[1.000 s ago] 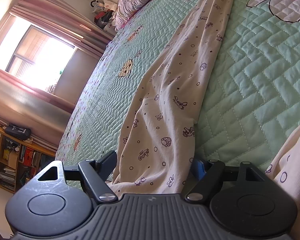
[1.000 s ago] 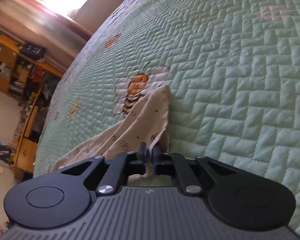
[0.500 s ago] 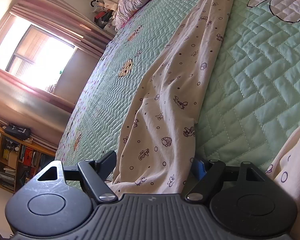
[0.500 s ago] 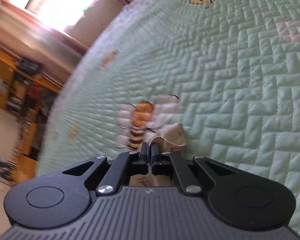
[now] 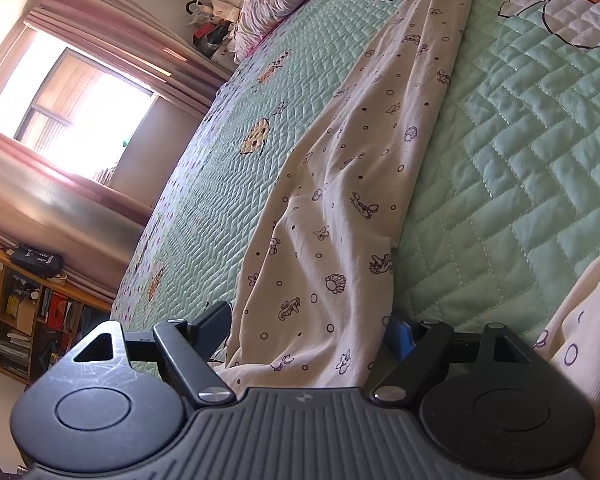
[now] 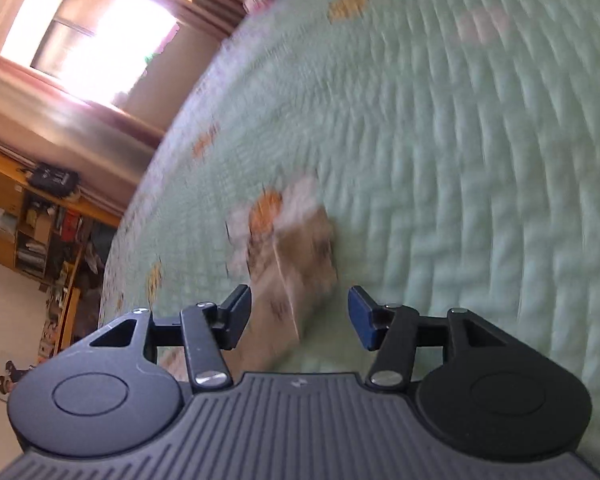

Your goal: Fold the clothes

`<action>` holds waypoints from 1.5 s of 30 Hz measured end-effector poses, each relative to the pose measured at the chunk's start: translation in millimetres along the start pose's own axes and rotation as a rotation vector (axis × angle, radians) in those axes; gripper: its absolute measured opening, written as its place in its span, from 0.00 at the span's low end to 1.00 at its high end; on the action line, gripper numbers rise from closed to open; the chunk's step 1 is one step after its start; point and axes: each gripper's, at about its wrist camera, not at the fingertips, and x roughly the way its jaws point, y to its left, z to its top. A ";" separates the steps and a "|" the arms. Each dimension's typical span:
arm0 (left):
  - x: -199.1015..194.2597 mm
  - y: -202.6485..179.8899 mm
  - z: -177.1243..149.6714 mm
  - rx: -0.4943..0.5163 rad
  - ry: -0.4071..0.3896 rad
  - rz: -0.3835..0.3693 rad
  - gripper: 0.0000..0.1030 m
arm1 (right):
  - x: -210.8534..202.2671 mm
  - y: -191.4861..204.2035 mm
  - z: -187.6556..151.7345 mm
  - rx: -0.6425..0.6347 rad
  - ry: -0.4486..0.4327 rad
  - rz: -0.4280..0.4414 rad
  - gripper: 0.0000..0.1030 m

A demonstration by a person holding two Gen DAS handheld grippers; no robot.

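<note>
Left view shows the long printed garment point(image 5: 340, 200); right view, blurred, its corner.

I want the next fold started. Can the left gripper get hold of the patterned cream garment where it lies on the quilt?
Probably yes: the left gripper has its fingers spread either side of the garment, with nothing in between.

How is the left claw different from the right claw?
The left claw stands wider than the right claw. A broad stretch of printed cloth fills the left claw's gap; only a narrow folded bit sits in the right claw's, and its jaws have just been opening. The left view is sharp, the right blurred. Both are black and over the green quilt.
</note>
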 end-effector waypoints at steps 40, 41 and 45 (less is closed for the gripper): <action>-81.4 149.3 -175.9 -1.341 -0.013 -0.365 0.84 | -81.8 -51.3 -75.7 0.223 -0.179 0.127 0.04; -81.8 148.7 -182.9 -1.388 -0.020 -0.391 0.84 | -81.4 -53.6 -78.9 0.234 -0.174 0.131 0.04; -66.4 146.7 -193.5 -1.625 -0.130 -0.600 0.84 | -79.5 -61.5 -88.5 0.301 -0.172 0.152 0.04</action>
